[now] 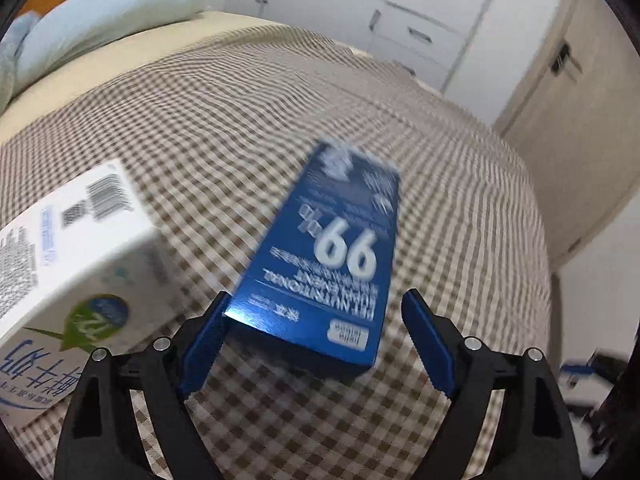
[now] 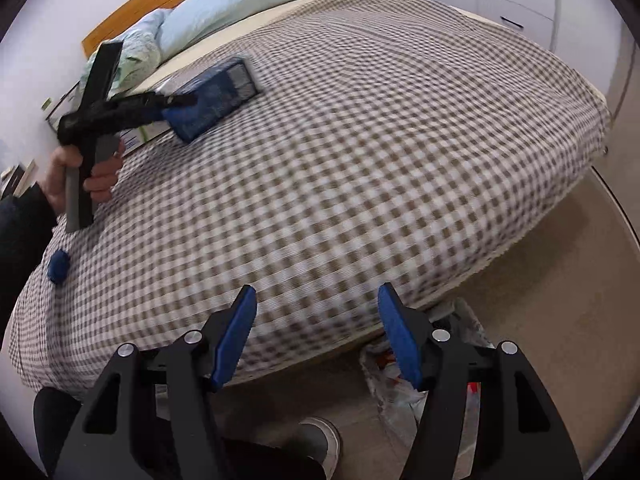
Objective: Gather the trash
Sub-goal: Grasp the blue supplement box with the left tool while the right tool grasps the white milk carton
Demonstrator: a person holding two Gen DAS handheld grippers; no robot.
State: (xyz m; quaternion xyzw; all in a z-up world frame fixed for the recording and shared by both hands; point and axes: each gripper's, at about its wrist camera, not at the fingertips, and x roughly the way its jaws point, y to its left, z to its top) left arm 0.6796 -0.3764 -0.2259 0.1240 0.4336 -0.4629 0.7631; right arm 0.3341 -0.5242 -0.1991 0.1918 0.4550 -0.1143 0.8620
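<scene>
A blue box [image 1: 332, 256] printed with "99" lies on the checked bedcover [image 1: 240, 128], its near end between the jaws of my left gripper [image 1: 316, 300]. The jaws stand wide; the left pad is at the box's corner and the right pad is clear of it. To the left lies a white carton [image 1: 72, 248] with a barcode. In the right wrist view the left gripper [image 2: 180, 108], held by a hand [image 2: 80, 172], reaches the blue box [image 2: 220, 88] near the pillows. My right gripper [image 2: 317, 291] is open over the bed's near edge with nothing between its fingers.
Light blue pillows [image 2: 224, 4] lie against a wooden headboard. A small blue object [image 2: 58, 266] rests on the cover at the left. On the floor beside the bed sits a plastic bag [image 2: 396, 376] with scraps in it. A shoe [image 2: 320, 440] shows below. White drawers [image 1: 412, 36] stand behind the bed.
</scene>
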